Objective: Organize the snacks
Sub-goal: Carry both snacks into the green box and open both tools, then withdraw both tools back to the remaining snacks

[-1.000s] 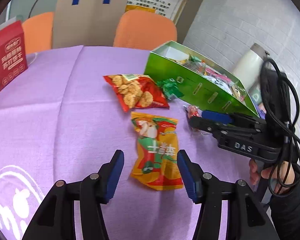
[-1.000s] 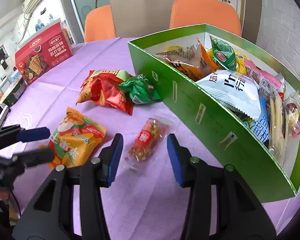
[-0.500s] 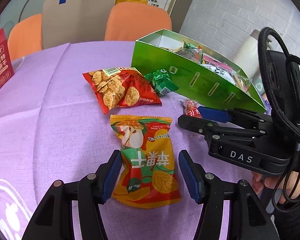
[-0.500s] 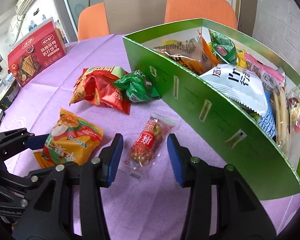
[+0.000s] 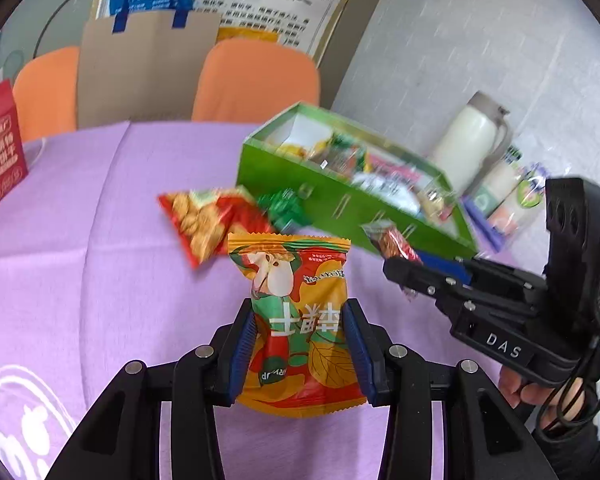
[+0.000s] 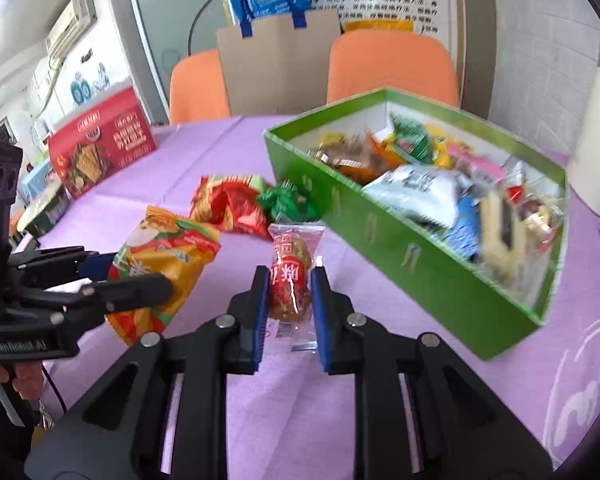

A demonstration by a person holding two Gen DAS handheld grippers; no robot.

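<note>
My left gripper (image 5: 300,320) is shut on an orange snack bag (image 5: 296,312) and holds it above the purple table; the bag also shows in the right wrist view (image 6: 160,264). My right gripper (image 6: 290,284) is shut on a small clear packet of red snacks (image 6: 291,280), lifted off the cloth; the packet also shows in the left wrist view (image 5: 392,244). The green box (image 6: 400,256), full of several snack packs, stands to the right. A red chips bag (image 6: 228,204) and a green packet (image 6: 286,200) lie beside the box.
A red biscuit box (image 6: 100,144) stands at the table's left. Two orange chairs (image 6: 392,64) and a brown paper bag (image 6: 276,64) are behind the table. A white flask (image 5: 472,140) and small packs stand right of the green box.
Both grippers have closed on their snacks and lifted them: the left on the orange bag, the right on the clear red packet. Both views have risen and shifted toward the green box.
</note>
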